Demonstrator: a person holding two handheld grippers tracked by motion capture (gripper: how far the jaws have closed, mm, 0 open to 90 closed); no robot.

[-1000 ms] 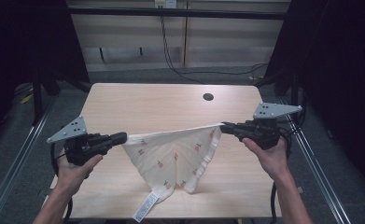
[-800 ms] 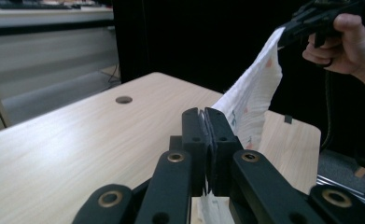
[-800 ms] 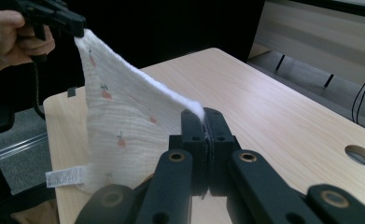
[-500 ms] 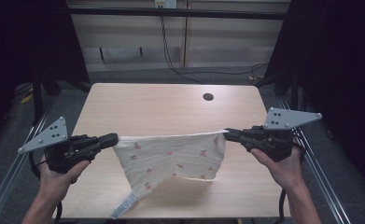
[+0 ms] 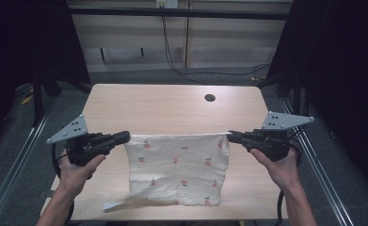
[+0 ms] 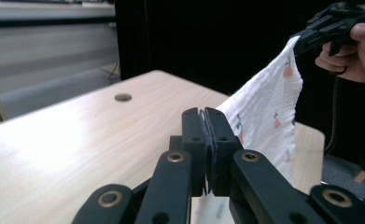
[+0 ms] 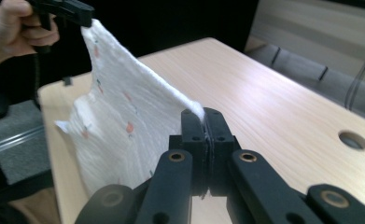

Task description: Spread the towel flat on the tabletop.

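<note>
The left hand-held gripper point(image 5: 125, 137) is clamping 1 top corner of a white crinkled cotton cloth printed with small orange fruit point(image 5: 177, 165), its jaws pressed together on the fabric. The left hand point(image 5: 76, 167) is gripping it from below, forearm coming in low. The right hand-held gripper point(image 5: 231, 136) is pinching the opposite top corner, its jaws likewise pressed onto the fabric, right hand point(image 5: 278, 167) level with the left. The cloth is hanging stretched between them, its lower edge resting on the light wooden table point(image 5: 172, 108), well apart from the round cable hole point(image 5: 210, 98).
</note>
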